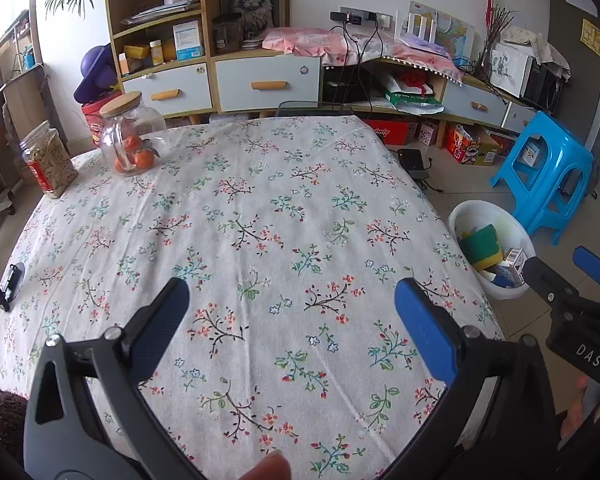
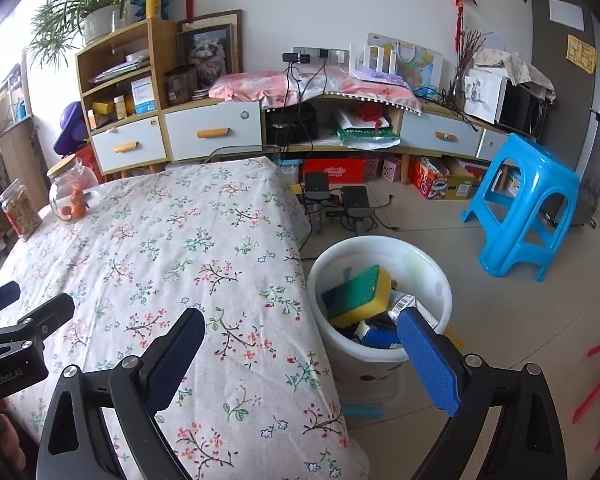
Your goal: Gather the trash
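Observation:
A white trash bucket (image 2: 424, 264) stands on the floor at the table's right edge; it also shows in the left wrist view (image 1: 512, 224). Inside lie a green and yellow sponge (image 2: 360, 294), a small barcoded box (image 2: 402, 305) and blue packaging (image 2: 380, 337). My left gripper (image 1: 292, 300) is open and empty above the floral tablecloth (image 1: 260, 220). My right gripper (image 2: 300, 338) is open and empty, over the table's right edge, with its right finger in front of the bucket. The right gripper also shows at the right of the left wrist view (image 1: 560, 270).
A glass jar with oranges (image 1: 130, 138) and a jar of snacks (image 1: 50, 160) stand at the table's far left. A small black object (image 1: 12, 276) lies at the left edge. A blue plastic stool (image 2: 528, 204) stands right of the bucket. Cabinets and boxes line the back wall.

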Demonstrator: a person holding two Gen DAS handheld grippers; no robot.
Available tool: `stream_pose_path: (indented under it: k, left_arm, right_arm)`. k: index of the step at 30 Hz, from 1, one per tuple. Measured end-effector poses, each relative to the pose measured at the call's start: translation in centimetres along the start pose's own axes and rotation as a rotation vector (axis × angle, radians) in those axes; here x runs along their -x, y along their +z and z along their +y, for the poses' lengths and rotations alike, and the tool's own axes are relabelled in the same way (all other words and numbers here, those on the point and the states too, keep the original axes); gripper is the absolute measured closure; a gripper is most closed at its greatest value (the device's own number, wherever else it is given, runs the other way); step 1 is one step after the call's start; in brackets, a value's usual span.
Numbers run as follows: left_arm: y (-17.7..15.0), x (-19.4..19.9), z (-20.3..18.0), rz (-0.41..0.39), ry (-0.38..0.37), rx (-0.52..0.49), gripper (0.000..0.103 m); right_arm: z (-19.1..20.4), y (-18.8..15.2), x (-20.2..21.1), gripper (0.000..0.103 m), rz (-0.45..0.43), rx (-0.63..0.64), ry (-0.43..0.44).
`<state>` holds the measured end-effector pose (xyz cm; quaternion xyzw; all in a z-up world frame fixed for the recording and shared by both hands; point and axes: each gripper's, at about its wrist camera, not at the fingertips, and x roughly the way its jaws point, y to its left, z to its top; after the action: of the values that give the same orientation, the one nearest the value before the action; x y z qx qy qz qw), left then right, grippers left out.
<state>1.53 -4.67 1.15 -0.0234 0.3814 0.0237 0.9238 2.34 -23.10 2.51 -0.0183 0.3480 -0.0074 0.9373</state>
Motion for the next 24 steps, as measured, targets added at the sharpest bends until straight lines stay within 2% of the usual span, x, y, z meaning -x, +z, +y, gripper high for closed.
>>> stream_pose_path:
  k: [24]
  left_arm:
    - [-0.02, -0.07, -0.06, 0.003, -0.002, 0.0, 0.001]
  right_arm:
    - [0.11, 0.04, 0.23, 0.005, -0.005, 0.0, 0.002]
